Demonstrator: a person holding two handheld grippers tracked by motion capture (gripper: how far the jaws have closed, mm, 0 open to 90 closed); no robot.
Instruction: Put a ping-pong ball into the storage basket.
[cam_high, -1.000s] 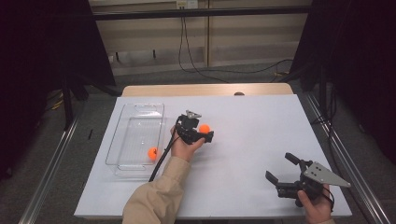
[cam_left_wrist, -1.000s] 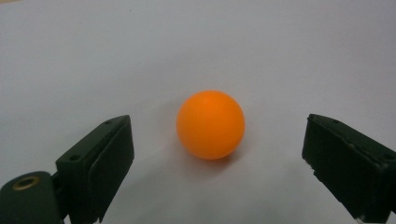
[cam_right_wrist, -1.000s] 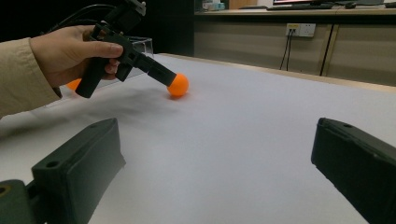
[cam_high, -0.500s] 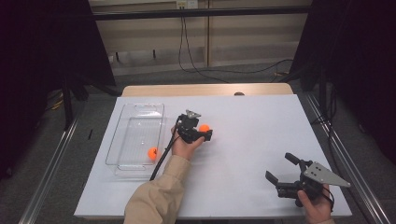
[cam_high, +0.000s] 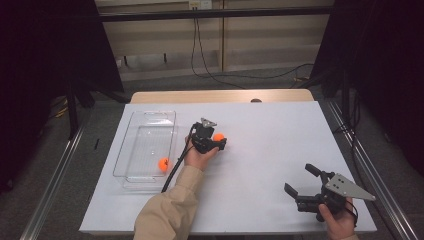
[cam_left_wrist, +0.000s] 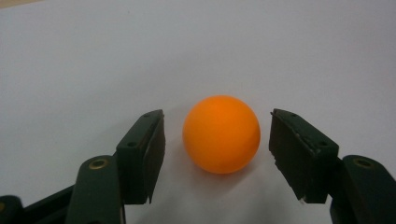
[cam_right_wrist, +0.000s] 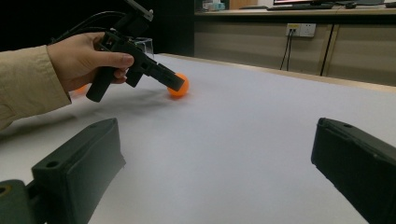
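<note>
Left gripper (cam_left_wrist: 217, 158), frame centre: jaws wide, flanking orange ball (cam_left_wrist: 221, 134) on the white table (cam_high: 280, 150), untouched. Uneven closing may squirt it away. Right gripper (cam_high: 304, 187), lower right: wide, empty.

High view looks down on the table (cam_high: 270, 130); both gripper views sit low, sharing the orange ball (cam_left_wrist: 221, 134).
</note>
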